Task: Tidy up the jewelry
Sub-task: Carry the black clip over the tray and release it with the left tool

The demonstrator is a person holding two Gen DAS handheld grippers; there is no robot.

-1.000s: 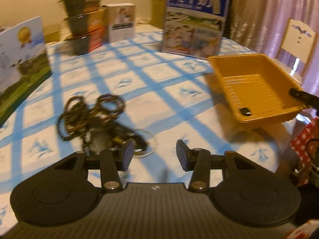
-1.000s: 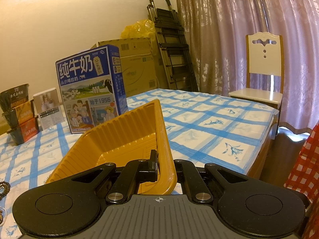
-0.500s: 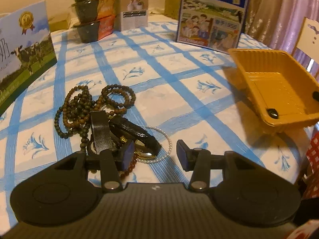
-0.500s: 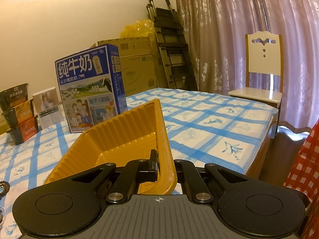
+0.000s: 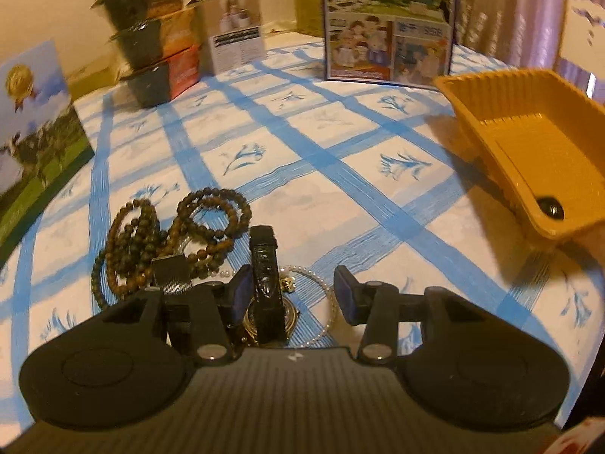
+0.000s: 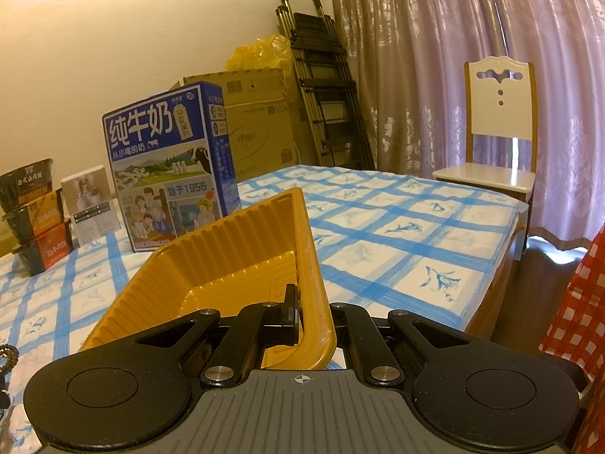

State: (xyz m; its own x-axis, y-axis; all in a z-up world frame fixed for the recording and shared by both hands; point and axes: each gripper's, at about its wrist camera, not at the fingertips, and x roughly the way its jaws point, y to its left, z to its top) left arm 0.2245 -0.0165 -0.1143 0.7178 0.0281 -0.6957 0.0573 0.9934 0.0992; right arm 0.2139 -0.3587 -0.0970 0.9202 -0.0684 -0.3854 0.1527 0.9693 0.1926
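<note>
A heap of jewelry lies on the blue-checked tablecloth (image 5: pixel 340 159): brown bead bracelets (image 5: pixel 170 234), a black-strapped watch (image 5: pixel 266 265) with a gold case, and a thin pearl bracelet (image 5: pixel 327 295). My left gripper (image 5: pixel 293 289) hangs low over the heap and is open. The watch strap runs between its fingers, close to the left one. A second dark strap (image 5: pixel 172 278) is partly hidden behind that finger. My right gripper (image 6: pixel 314 314) is shut on the near wall of the yellow tray (image 6: pixel 227 265). Its fingertip (image 5: pixel 550 207) shows inside the yellow tray (image 5: pixel 529 143) in the left wrist view.
A blue milk carton (image 5: pixel 389 19), stacked noodle bowls (image 5: pixel 151 49) and a small white box (image 5: pixel 236 30) stand along the table's far side. Another carton (image 5: pixel 34 132) stands at the left. Past the table's right edge are a white chair (image 6: pixel 499 132), a folded ladder (image 6: pixel 321 87) and curtains.
My left gripper has come forward and down onto the jewelry heap, so the watch strap now lies between its fingers. The right gripper and the tray have not moved.
</note>
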